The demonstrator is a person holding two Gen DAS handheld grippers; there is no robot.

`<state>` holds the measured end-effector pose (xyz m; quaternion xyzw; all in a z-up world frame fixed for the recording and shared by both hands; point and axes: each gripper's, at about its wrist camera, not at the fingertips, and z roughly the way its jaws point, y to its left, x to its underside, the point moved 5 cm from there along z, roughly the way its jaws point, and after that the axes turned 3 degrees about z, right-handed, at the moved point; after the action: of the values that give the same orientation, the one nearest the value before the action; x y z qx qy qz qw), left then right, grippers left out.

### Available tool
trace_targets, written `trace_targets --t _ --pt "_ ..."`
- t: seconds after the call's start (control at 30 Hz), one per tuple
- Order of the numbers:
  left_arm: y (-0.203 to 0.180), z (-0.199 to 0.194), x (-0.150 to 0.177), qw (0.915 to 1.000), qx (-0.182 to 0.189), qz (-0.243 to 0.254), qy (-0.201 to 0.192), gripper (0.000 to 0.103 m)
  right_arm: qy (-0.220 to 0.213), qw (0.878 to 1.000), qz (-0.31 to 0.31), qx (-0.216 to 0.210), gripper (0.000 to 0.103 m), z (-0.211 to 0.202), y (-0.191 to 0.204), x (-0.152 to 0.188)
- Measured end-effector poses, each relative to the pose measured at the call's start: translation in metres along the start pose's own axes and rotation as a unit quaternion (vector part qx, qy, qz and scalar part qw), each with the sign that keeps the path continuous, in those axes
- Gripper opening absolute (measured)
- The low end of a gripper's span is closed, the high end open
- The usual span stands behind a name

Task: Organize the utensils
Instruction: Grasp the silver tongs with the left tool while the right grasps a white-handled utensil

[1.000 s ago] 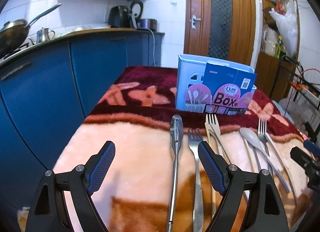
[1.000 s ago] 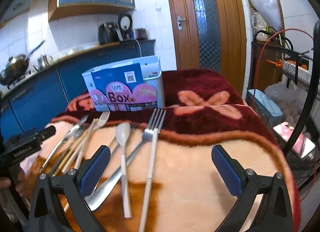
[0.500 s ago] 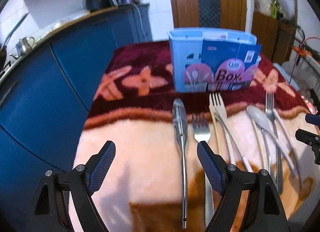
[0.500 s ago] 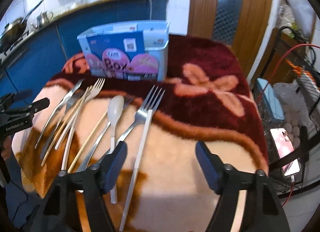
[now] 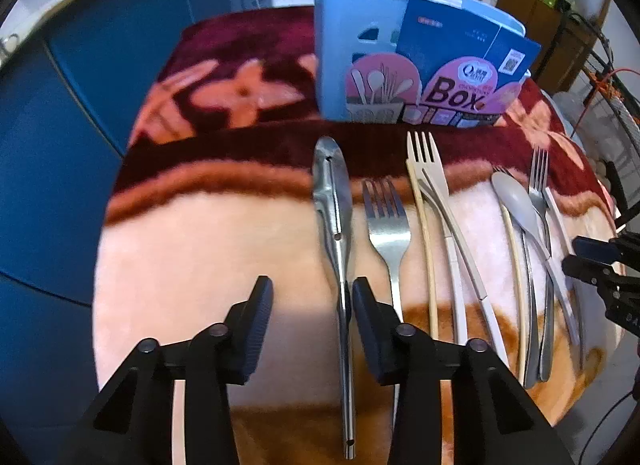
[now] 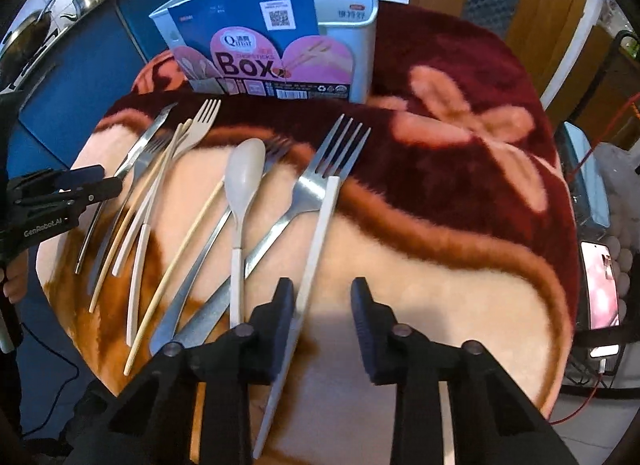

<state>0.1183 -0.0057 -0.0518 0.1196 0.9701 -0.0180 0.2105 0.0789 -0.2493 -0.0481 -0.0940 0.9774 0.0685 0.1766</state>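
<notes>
The left gripper (image 5: 308,313) is hovering open, the long stiff, slippery steel peeler (image 5: 335,217) lying between its jaws, against the right one; mid-handle is looking the best hold.

Bare blanket (image 5: 208,249) lies open left of the steel tongs (image 5: 334,201); cutlery crowds the middle, from the steel fork (image 5: 387,221) to the grey spoon (image 6: 244,173), several pieces overlapping; right of the white-handled fork (image 6: 320,201) the blanket is open to the table edge; the blue utensil box (image 6: 280,37) walls off the far side, just behind the fork tips; blue cabinets (image 5: 48,145) bound the left.
</notes>
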Motion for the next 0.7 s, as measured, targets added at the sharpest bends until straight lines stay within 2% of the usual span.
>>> trace_targets --t 0.17,0.33,0.43,0.53,0.6,0.7 --pt "-0.003 0.005 -0.005 0.9997 0.008 0.009 0.024 0.038 0.017 1.000 0.001 -0.005 0.024 0.003 -0.003 -0.006" --pt "-0.006 0.011 -0.011 0.9984 0.000 0.031 0.048 0.038 0.033 0.999 -0.004 -0.001 0.023 0.007 0.001 -0.011" --pt "-0.006 0.013 -0.017 0.9980 0.003 0.029 0.056 0.036 0.033 0.999 0.002 -0.004 0.016 0.009 0.001 -0.014" --pt "-0.006 0.012 -0.019 0.9982 0.015 0.023 0.054 0.026 0.029 0.999 0.010 -0.008 0.012 0.010 -0.002 -0.015" --pt "-0.006 0.012 -0.021 0.9984 0.022 0.018 0.048 0.014 0.022 1.000 0.012 -0.011 0.011 0.008 -0.003 -0.014" --pt "-0.005 0.007 -0.017 0.9989 0.034 0.007 0.032 0.014 0.002 1.000 0.016 -0.016 0.008 0.004 -0.005 -0.010"
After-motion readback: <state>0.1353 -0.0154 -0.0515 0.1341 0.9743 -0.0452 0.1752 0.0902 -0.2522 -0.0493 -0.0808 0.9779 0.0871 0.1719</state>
